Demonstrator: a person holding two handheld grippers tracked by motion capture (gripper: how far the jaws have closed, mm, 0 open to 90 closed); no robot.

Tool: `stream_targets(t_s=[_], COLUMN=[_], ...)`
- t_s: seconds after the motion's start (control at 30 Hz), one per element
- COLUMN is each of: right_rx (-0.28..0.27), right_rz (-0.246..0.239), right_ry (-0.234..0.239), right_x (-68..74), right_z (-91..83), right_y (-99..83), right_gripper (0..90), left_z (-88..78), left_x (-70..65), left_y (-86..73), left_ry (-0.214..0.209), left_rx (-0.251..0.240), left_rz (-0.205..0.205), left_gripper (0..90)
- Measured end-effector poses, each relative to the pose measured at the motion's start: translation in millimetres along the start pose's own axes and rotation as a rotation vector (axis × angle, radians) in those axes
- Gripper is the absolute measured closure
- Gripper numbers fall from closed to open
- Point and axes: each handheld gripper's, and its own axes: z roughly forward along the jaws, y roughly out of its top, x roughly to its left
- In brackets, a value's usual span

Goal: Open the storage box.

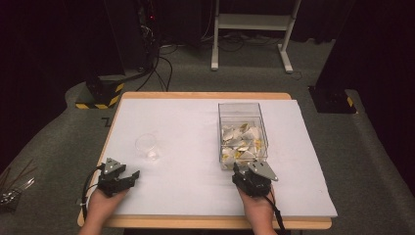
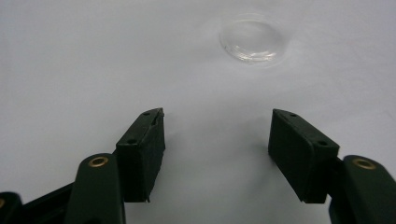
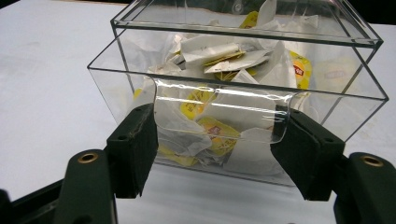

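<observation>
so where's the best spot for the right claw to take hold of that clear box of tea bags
Probably the curved tab on the near wall of the clear box, low at its front opening. Come at it level from the person's side, one pad on each end of the tab. The right claw already stands open astride it, and the tab is the one narrow part; the box body looks too wide for the jaws.

Clear box (image 1: 242, 113) of yellow-white tea bags (image 1: 242, 142) — upright, table's right half

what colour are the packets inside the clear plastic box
White paper tea-bag packets with yellow labels, inside the clear plastic box. The right gripper view shows them best.
</observation>
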Motion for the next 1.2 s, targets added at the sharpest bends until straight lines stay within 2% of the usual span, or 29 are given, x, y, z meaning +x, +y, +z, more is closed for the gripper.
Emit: stream_targets(t_s=[0.43,0.53,0.63,0.87,1.0,1.2], right_rx=[0.000,0.001,0.006,-0.029,-0.071,-0.107], right_rz=[-0.004,-0.004,0.001,0.005,-0.005,-0.006], right_ry=[0.010,0.021,0.059,0.076,0.081,0.062], right_x=[0.7,-0.5,-5.4,-12.9,-18.1,-30.4], right_z=[-12.6,-13.3,-18.3,-36.3,-49.1,-48.8], right_y=[-8.0,-8.1,-8.6,-9.3,-4.3,6.9], right_gripper=[32.6,32.5,29.9,29.1,33.0,38.1], left_z=[0.0,0.1,0.0,0.0,0.1,0.1], left_x=[-0.3,-0.3,-0.3,-0.4,-0.4,-0.3], left_y=[-0.1,-0.1,-0.1,-0.1,-0.1,-0.1], left_ry=[0.000,0.000,0.000,0.001,0.001,0.001], left_rx=[0.000,-0.001,0.000,-0.001,-0.001,0.000], left_rz=[-0.003,-0.002,-0.002,-0.002,-0.002,-0.002], left_gripper=[36.4,36.4,36.4,36.4,36.4,36.4])
